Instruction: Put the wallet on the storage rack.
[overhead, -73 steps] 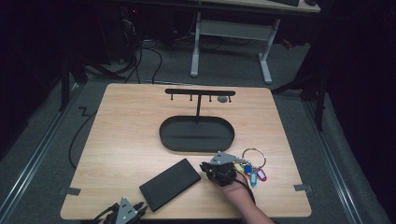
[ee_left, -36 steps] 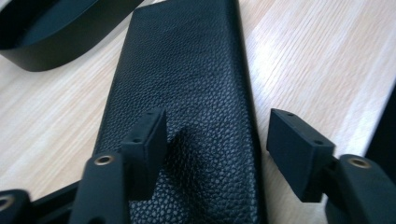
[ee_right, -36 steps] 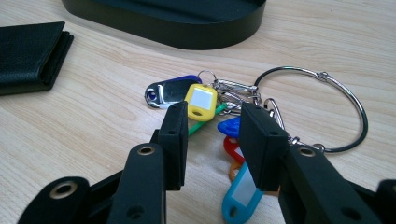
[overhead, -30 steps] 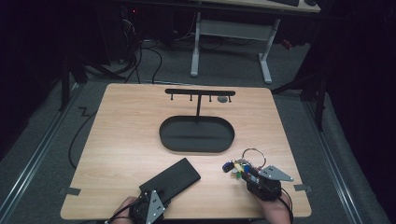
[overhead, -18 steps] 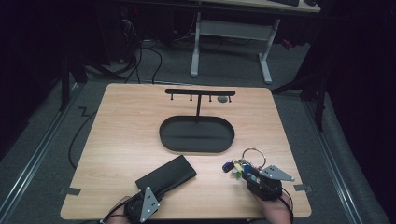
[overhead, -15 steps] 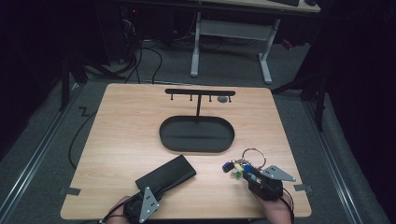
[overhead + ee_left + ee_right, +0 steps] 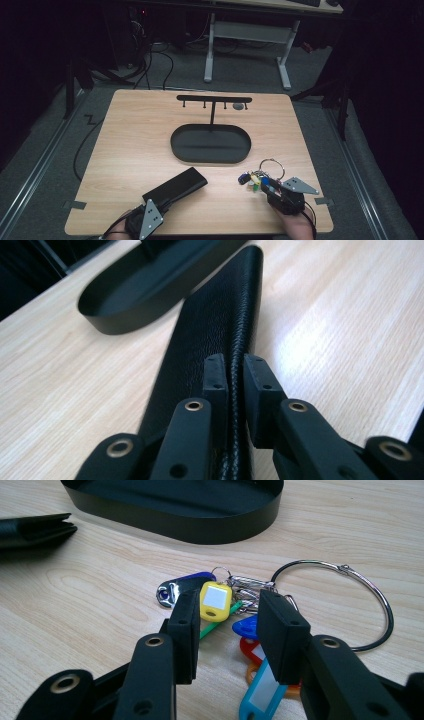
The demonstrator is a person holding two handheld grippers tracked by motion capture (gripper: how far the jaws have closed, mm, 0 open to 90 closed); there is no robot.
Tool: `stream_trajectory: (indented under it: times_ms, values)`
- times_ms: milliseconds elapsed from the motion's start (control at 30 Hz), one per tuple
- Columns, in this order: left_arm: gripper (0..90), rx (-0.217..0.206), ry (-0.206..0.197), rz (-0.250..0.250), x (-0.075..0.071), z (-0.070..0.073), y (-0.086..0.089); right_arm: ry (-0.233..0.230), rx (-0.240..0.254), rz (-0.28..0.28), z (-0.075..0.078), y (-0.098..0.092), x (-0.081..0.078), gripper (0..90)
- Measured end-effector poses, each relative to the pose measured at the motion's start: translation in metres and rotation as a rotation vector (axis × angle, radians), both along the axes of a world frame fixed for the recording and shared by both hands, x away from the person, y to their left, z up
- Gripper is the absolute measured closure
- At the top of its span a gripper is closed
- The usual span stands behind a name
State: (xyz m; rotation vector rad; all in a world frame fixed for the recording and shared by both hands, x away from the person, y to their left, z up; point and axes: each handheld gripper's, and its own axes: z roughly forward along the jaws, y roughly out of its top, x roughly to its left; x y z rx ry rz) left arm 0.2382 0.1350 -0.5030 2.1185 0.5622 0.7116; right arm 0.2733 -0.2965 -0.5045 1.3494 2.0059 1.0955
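Nearest you, your left tongs are clenched on the stitched edge of the black leather wallet; the left gripper view shows that pinch, while the high view shows the wallet lying slantwise on the counter near its front edge. Your right tongs are released, their jaws apart on either side of the bunch of keys; the right gripper view picks out yellow, blue, red and orange tags and a large wire ring. Farther off sits the black oval tray with its upright hook rack. The counter is pale wood grain; beyond it lie grey floor, cables and a white desk frame in a dark room.
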Motion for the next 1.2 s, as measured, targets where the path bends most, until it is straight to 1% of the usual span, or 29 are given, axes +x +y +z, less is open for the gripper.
stream_trajectory:
  times_ms: [133,167,200,233,333,367,400,467,500,533,567,600,667,733,767,800,833,867,900,967,1000,1033,1100,1200]
  values:
    - [82.4,-0.048,0.008,0.007,0.000,0.005,0.008,-0.002,-0.002,-0.002,0.000,0.001,0.000,62.8]
    - [82.6,-0.061,0.002,0.010,0.000,0.006,0.010,-0.003,-0.003,-0.001,0.000,0.001,0.000,62.8]
    - [82.7,-0.061,0.002,0.010,0.000,0.006,0.010,-0.003,-0.003,-0.001,0.000,0.001,0.000,62.8]
    - [82.7,-0.074,0.002,0.013,0.000,0.007,0.012,-0.005,-0.004,0.001,0.000,0.002,0.001,62.8]
    - [82.8,-0.123,0.014,0.018,0.002,0.010,0.017,0.000,-0.003,0.007,-0.001,0.002,0.001,62.7]
    - [82.8,-0.137,0.028,0.024,0.002,0.010,0.017,0.001,-0.004,0.008,-0.001,0.002,0.001,62.6]
    - [82.8,-0.137,0.028,0.024,0.002,0.010,0.017,0.001,-0.004,0.008,-0.001,0.002,0.001,62.6]
    - [82.9,-0.151,0.029,0.028,0.002,0.012,0.019,0.005,0.000,0.005,-0.001,0.002,0.001,62.7]
    - [82.9,-0.165,0.034,0.031,0.003,0.014,0.021,0.005,0.006,0.004,-0.001,0.002,0.002,62.7]
    - [82.9,-0.165,0.034,0.031,0.003,0.014,0.021,0.005,0.006,0.004,-0.001,0.002,0.002,62.7]
    - [83.0,-0.182,0.039,0.032,0.004,0.015,0.023,0.004,0.001,0.008,-0.001,0.003,0.001,62.9]
    - [83.0,-0.182,0.039,0.032,0.004,0.015,0.023,0.004,0.001,0.008,-0.001,0.003,0.001,62.9]
    - [83.0,-0.199,0.041,0.036,0.003,0.016,0.025,0.006,-0.003,0.011,-0.001,0.004,0.001,63.1]
    - [83.1,-0.204,0.040,0.034,0.003,0.017,0.025,0.005,-0.003,0.010,-0.001,0.004,0.001,63.1]
    - [83.1,-0.215,0.030,0.033,0.002,0.019,0.026,0.007,-0.003,0.005,-0.001,0.004,0.001,63.0]
    - [83.2,-0.215,0.030,0.033,0.002,0.019,0.026,0.007,-0.003,0.005,-0.001,0.004,0.001,63.0]
    - [83.2,-0.218,0.021,0.035,0.002,0.020,0.027,0.007,-0.002,0.004,-0.001,0.003,0.001,63.0]
    - [83.2,-0.242,0.024,0.040,0.002,0.021,0.029,0.007,0.001,0.005,-0.001,0.003,0.001,63.0]
    - [83.2,-0.242,0.024,0.040,0.002,0.021,0.029,0.004,0.001,0.007,-0.001,0.003,0.001,63.1]
    - [83.2,-0.266,0.035,0.045,0.003,0.023,0.034,0.006,-0.003,0.008,-0.001,0.003,0.002,63.1]
    - [83.2,-0.266,0.035,0.045,0.003,0.023,0.034,0.006,-0.003,0.008,-0.001,0.003,0.002,63.1]
    - [83.2,-0.284,0.040,0.052,0.004,0.024,0.038,0.010,0.001,0.009,-0.002,0.004,0.002,63.1]
    - [83.2,-0.303,0.046,0.059,0.006,0.024,0.042,0.012,-0.001,0.011,-0.002,0.004,0.002,63.2]
    - [83.3,-0.305,0.039,0.062,0.006,0.025,0.044,0.011,-0.001,0.011,-0.002,0.003,0.002,63.2]
